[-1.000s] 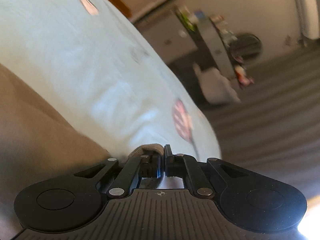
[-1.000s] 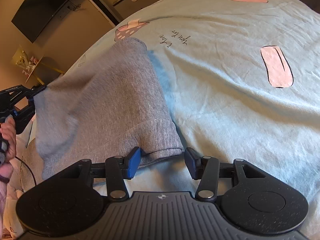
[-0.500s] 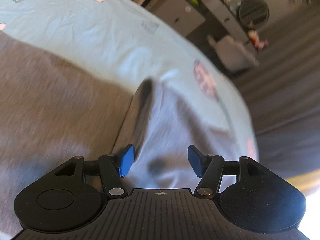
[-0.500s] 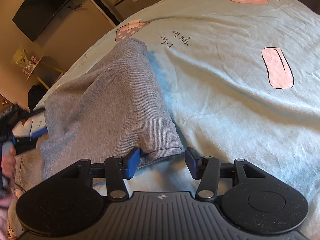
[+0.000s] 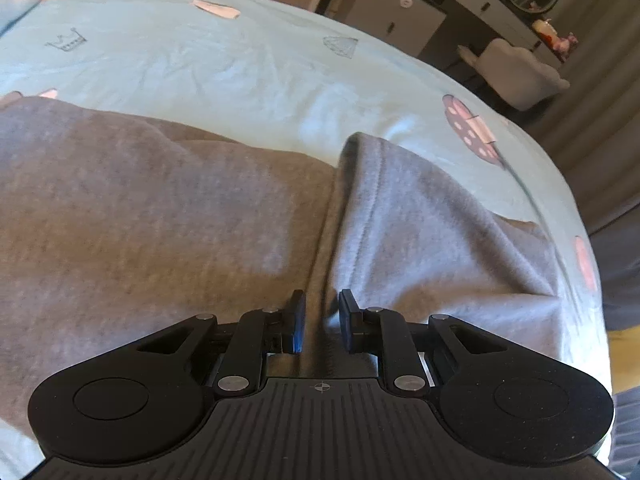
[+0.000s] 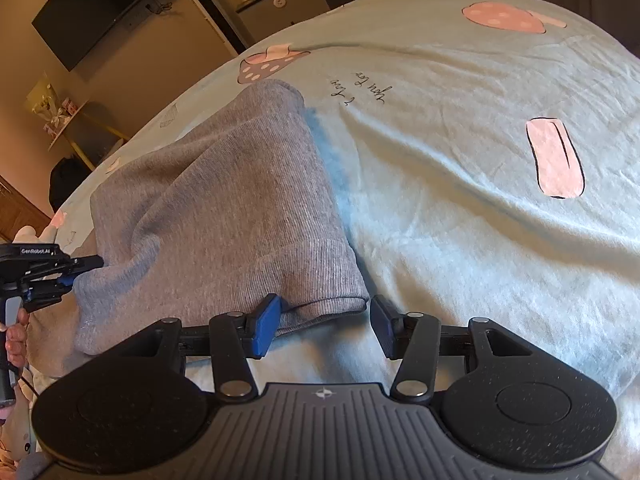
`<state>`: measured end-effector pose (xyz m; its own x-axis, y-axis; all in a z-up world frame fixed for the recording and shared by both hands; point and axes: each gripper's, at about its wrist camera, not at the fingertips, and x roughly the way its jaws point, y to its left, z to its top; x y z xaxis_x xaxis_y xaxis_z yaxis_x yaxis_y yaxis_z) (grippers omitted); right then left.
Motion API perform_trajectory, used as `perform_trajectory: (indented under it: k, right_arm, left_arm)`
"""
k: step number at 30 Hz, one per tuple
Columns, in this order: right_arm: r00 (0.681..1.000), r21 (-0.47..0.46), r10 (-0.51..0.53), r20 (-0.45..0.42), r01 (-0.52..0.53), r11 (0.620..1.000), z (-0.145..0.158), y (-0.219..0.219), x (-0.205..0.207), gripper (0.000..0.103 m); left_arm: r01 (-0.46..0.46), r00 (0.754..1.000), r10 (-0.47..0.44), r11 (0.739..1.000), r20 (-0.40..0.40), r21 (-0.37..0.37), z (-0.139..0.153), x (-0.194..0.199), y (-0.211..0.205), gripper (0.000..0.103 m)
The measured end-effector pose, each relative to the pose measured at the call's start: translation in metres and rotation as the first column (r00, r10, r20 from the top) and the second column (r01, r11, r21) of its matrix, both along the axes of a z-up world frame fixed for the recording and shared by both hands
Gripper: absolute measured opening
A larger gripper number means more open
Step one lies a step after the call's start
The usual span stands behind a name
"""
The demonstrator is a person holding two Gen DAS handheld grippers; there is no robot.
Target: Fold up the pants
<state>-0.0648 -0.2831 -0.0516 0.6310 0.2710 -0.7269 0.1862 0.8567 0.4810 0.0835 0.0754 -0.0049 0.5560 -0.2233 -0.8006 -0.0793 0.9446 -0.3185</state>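
Grey knit pants [image 5: 168,216] lie on a light blue bed sheet [image 5: 240,64]. In the left wrist view my left gripper [image 5: 322,322] has its jaws narrowly apart around a raised fold of the pants. In the right wrist view the pants [image 6: 240,208] lie folded lengthwise, the ribbed hem end nearest. My right gripper [image 6: 324,326] is open, its fingers on either side of the hem corner, not gripping it. My left gripper also shows in the right wrist view [image 6: 76,276] at the pants' left edge.
The sheet [image 6: 460,160] carries pink mushroom prints and handwriting. Beyond the bed stand grey cabinets [image 5: 396,24], a light chair [image 5: 516,80], a wall TV [image 6: 92,8] and a yellow side table [image 6: 68,128]. The bed edge drops off at the right of the left wrist view.
My left gripper let go of the raised pants edge, came down over the laid-out pants, and its jaws have narrowed around a fold. My right gripper stayed open at the hem.
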Motion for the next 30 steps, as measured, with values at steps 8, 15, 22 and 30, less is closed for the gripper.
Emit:
perform_trajectory:
  k: [8, 15, 22, 30]
  right_arm:
    - [1.000, -0.036, 0.001, -0.002, -0.001, 0.999, 0.002, 0.004, 0.000, 0.050]
    - [1.000, -0.041, 0.010, 0.006, -0.010, 0.999, 0.005, 0.007, -0.001, 0.051]
    - [0.992, -0.071, 0.036, 0.121, -0.027, 0.997, 0.027, 0.020, -0.008, 0.053]
    - [0.974, -0.114, 0.101, 0.201, -0.080, 0.990, 0.034, 0.045, 0.002, 0.051]
  left_arm:
    - [-0.021, 1.000, 0.021, 1.000, 0.012, -0.014, 0.007, -0.022, 0.015, 0.059]
    - [-0.032, 0.999, 0.024, 0.975, -0.037, -0.219, -0.018, -0.042, 0.023, 0.079]
    - [-0.037, 0.996, 0.013, 0.964, -0.092, -0.263, -0.039, -0.041, 0.004, 0.043]
    - [-0.052, 0.999, 0.048, 0.974, -0.021, -0.219, -0.020, -0.065, 0.024, 0.017]
